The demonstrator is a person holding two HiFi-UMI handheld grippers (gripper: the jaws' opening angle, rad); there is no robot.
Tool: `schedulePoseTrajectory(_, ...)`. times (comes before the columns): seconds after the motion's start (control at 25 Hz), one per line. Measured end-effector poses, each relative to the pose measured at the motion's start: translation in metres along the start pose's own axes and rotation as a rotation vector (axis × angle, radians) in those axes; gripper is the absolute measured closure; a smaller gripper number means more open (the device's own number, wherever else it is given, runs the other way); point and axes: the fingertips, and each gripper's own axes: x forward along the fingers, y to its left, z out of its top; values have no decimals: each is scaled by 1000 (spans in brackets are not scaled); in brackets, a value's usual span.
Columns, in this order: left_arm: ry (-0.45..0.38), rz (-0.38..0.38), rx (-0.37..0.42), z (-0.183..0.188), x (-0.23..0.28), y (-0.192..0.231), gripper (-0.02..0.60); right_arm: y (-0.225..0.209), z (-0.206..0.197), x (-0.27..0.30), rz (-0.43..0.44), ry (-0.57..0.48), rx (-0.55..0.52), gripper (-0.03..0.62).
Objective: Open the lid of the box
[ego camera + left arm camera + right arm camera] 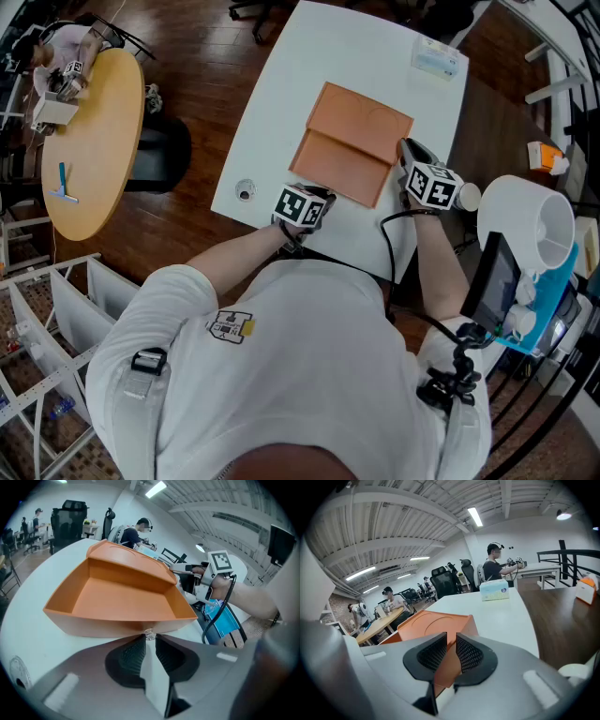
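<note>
An orange box lies open on the white table (281,84). Its tray (342,169) is nearer to me and its lid (361,120) is swung back on the far side. In the left gripper view the tray (122,597) is empty and the lid (131,555) rises tilted behind it. My left gripper (317,192) sits at the tray's near wall, its jaws (149,637) shut with only table showing between them. My right gripper (405,150) is at the box's right edge. In its own view the right gripper (451,639) has the lid's edge (436,620) pinched between its pads.
A tissue pack (438,58) (494,590) lies at the table's far right corner. A small round fitting (246,190) sits near the left front edge. A round wooden table (94,141) stands to the left, and a white and blue machine (530,225) to the right. People sit at desks beyond.
</note>
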Motion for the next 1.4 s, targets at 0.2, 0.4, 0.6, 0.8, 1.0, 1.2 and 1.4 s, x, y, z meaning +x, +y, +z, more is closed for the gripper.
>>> schedulePoseTrajectory(0.2,7,-3,-7,-2,3,3,515,-1,0,-1,-4,-7,7,536)
schedulePoseTrajectory(0.4,3,6,-8,-3,5,8,515,2,1,0,-4,-6,3,536)
schedulePoseTrajectory(0.6,-5,-8,8,-4,6,7,514,0,1,-3,8,-13,8,536)
schedulePoseTrajectory(0.8,-43,-84,38,-7,-11,1,491,4,9,-26,14,-96,49,536)
schedulePoseTrajectory(1.0,-92,-110,54,-30,-44,16,493,31,-31,-76,18,-120,100,561)
schedulePoseTrajectory(1.2,-154,-66,18,-40,-72,65,574,79,-106,-114,40,-56,46,586)
schedulePoseTrajectory(1.4,-163,-63,13,-47,-82,92,581,109,-170,-114,37,40,-14,594)
